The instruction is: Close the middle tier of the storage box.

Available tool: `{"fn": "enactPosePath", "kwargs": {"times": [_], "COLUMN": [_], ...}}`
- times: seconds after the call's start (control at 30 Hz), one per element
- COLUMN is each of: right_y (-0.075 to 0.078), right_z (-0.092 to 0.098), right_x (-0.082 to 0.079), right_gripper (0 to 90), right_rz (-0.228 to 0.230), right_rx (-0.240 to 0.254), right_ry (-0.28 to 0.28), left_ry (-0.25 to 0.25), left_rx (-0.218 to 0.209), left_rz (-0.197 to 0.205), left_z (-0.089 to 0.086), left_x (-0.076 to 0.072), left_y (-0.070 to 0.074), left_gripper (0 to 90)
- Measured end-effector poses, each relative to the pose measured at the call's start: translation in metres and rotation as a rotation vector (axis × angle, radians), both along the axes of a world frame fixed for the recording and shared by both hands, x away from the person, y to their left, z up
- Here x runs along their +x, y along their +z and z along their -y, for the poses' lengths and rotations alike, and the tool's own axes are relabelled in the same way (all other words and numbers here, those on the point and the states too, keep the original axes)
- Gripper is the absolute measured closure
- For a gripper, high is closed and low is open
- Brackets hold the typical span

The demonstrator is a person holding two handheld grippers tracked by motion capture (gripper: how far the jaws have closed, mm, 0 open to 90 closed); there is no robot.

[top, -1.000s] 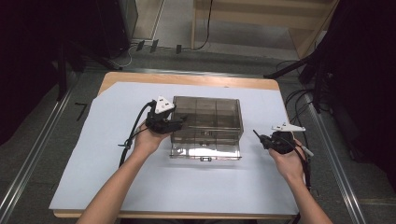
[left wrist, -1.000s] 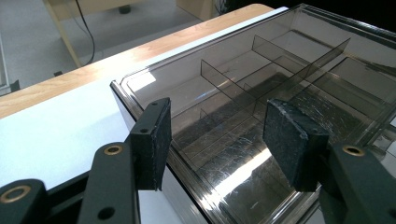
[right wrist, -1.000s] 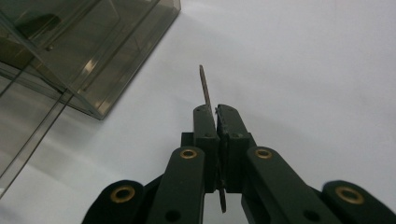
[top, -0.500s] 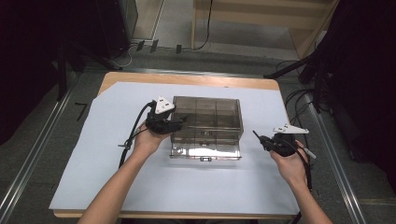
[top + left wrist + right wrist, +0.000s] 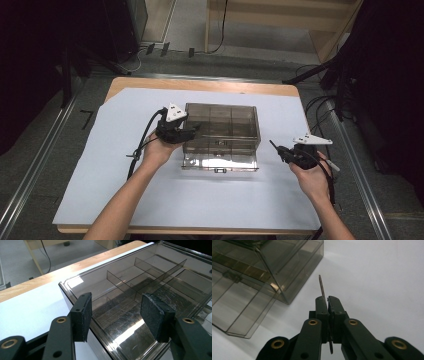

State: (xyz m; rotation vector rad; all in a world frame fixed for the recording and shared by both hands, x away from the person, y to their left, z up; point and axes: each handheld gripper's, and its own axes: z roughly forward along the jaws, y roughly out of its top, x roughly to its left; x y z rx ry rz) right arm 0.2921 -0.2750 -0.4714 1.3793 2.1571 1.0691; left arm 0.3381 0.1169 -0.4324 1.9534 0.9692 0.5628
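Table (image 5: 150, 87): from my high view it's a wooden top, almost all covered by a white sheet (image 5: 225, 195); grey floor and cables around it.
Box (image 5: 222, 132): smoky clear plastic organizer sitting mid-sheet, its lid folded down flat on the sheet toward me, latch at the near edge. The left gripper view gets me right over the open top, so I can make out the thin dividers (image 5: 140, 277) splitting it into compartments, which the high view barely hints at.
Left gripper (image 5: 192, 131): at the box's left wall, jaws spread wide. In its own view one pad (image 5: 82, 312) hangs outside the wall and the other (image 5: 156, 313) over the inside, straddling the rim.
Right gripper (image 5: 276, 148): well right of the box, off the sheet surface I think.
Thin strip (image 5: 322, 288): the right gripper view shows me the jaws pinched tight on a thin dark flat strip, edge-on, sticking out past the tips toward the box corner.
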Motion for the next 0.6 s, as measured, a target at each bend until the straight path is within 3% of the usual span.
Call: {"fn": "enactPosePath", "kwargs": {"times": [0.6], "right_y": [0.022], "right_z": [-0.003], "right_x": [-0.012], "right_gripper": [87.7], "right_rz": [0.041], "right_rx": [0.026], "right_ry": [0.033], "left_ry": [-0.002], "left_rx": [0.003], "left_rz": [-0.005], "left_z": [0.0], "left_x": [0.0], "left_y": [0.001], "left_gripper": [44.4]}}
